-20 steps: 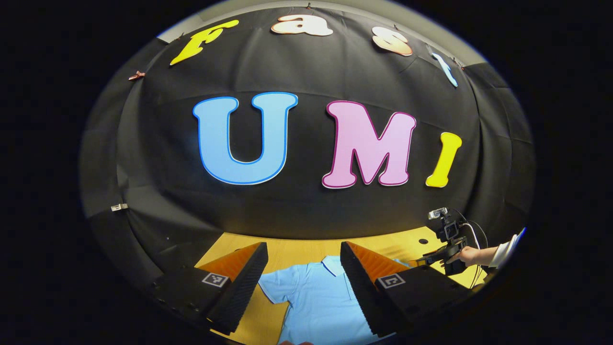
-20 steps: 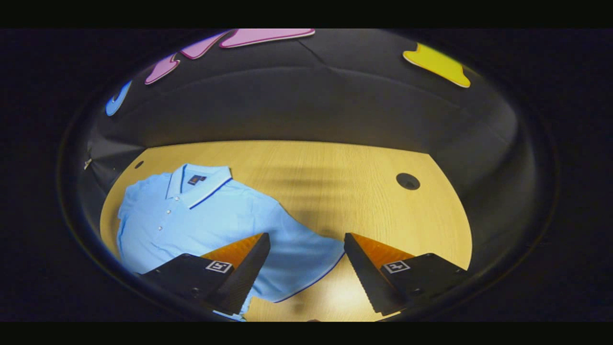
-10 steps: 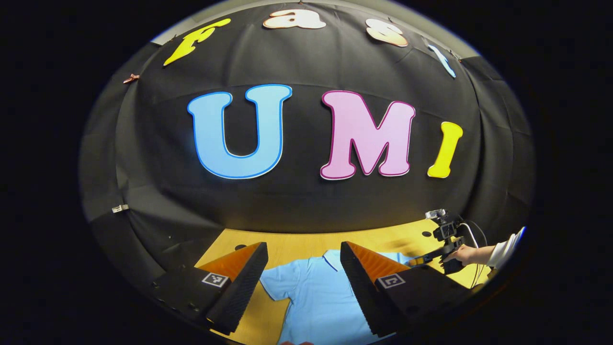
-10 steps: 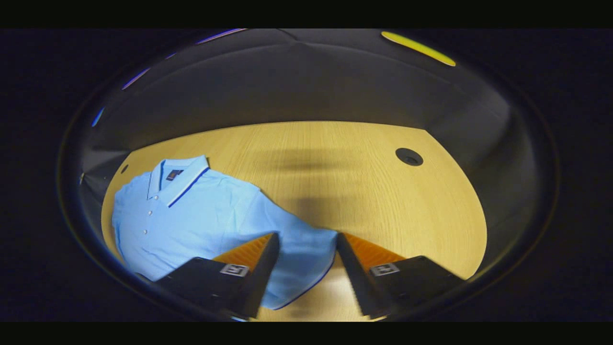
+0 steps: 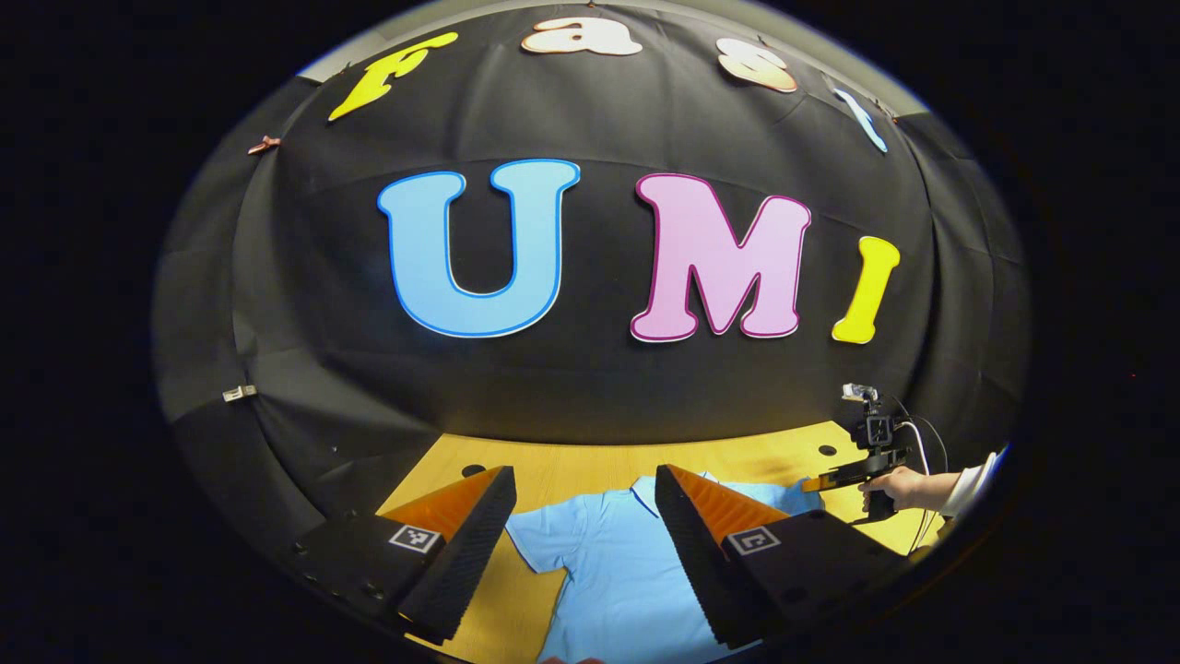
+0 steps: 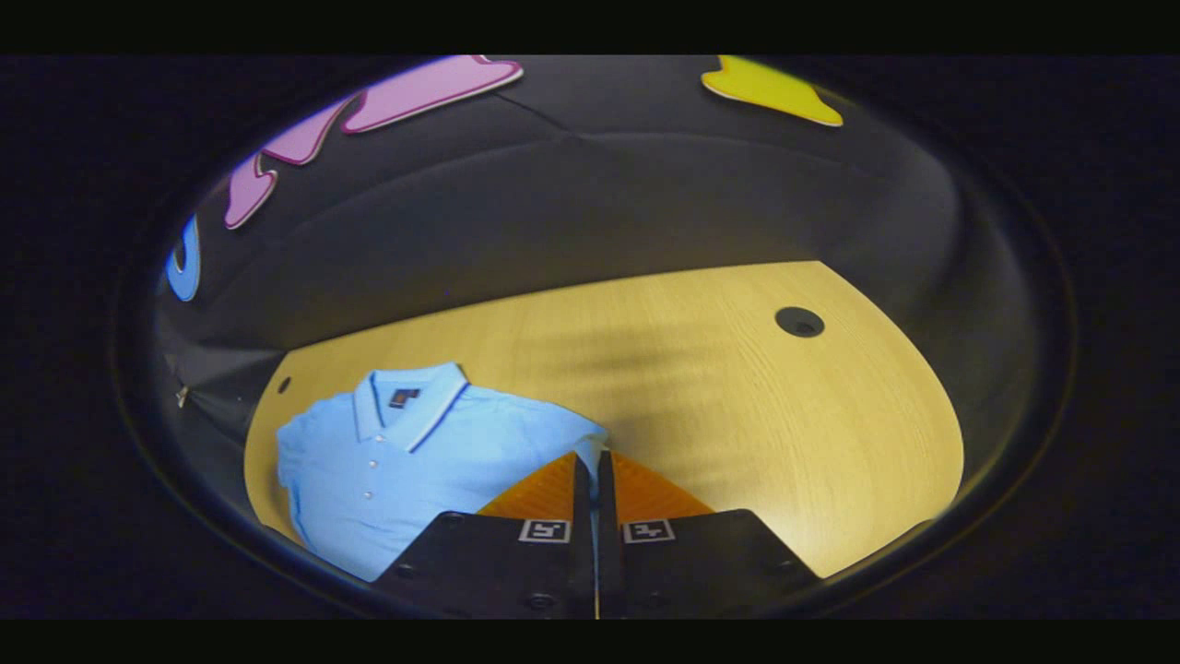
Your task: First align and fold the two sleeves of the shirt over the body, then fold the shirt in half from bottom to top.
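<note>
The light blue shirt (image 6: 406,461) lies face up on the wooden counter (image 6: 737,397), collar toward the far wall, buttons showing down the placket. In the right gripper view the right claw (image 6: 587,466) has its fingers drawn together with a thin strip of the shirt's right sleeve (image 6: 583,441) between them, so it looks pinched, though the fabric at the tips is hard to make out. In the left gripper view the left claw (image 5: 581,493) hangs wide over the shirt's other shoulder, holding nothing.

The step in hand seems to be folding that sleeve over the body. To do it well, lift the cuff only slightly, carry it toward the placket, and lay it flat with its edge parallel to the side seam.

No containers are on the counter.
</note>
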Available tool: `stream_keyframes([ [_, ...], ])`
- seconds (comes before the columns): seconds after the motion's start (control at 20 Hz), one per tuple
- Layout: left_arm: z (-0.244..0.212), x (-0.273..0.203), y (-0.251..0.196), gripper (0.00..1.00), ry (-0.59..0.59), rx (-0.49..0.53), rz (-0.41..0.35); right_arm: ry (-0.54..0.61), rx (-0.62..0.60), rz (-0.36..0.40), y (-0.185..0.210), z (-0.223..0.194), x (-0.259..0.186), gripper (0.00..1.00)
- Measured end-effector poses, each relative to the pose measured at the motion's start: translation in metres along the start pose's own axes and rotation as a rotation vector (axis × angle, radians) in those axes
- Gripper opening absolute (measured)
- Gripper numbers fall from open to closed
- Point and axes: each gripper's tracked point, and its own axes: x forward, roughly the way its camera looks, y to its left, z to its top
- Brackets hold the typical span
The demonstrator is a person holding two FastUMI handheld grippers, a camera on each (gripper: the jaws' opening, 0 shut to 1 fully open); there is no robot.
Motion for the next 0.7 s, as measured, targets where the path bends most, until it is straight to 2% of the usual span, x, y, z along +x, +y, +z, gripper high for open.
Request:
stream_keyframes([
  [0.1,-0.001,0.000,0.000,0.97,0.002,-0.011,-0.003,-0.002,-0.001,0.061,0.033,0.003,-0.004,0.00],
  [0.15,-0.001,0.000,0.000,0.97,0.001,-0.011,-0.007,0.005,-0.011,0.086,0.047,-0.002,-0.003,0.06],
  [0.2,-0.002,0.000,0.001,0.97,0.001,-0.010,-0.007,0.019,-0.032,0.097,0.056,-0.008,0.001,0.00],
  [0.25,-0.003,0.000,0.001,0.97,0.003,-0.008,-0.006,0.043,-0.054,0.104,0.063,-0.019,0.006,0.06],
  [0.35,-0.008,0.000,0.002,0.97,0.012,-0.012,-0.007,0.091,-0.091,0.124,0.077,-0.041,0.016,0.01],
  [0.45,-0.017,-0.001,0.006,0.97,0.030,-0.013,-0.002,0.113,-0.116,0.123,0.080,-0.053,0.023,0.00],
  [0.55,-0.022,-0.004,0.012,0.97,0.047,-0.019,0.010,0.148,-0.106,0.144,0.087,-0.062,0.024,0.05],
  [0.65,-0.020,-0.006,0.016,0.97,0.040,-0.028,0.014,0.135,-0.105,0.162,0.095,-0.065,0.027,0.36],
  [0.7,-0.020,-0.007,0.017,0.97,0.038,-0.031,0.015,0.123,-0.116,0.158,0.096,-0.065,0.028,0.58],
])
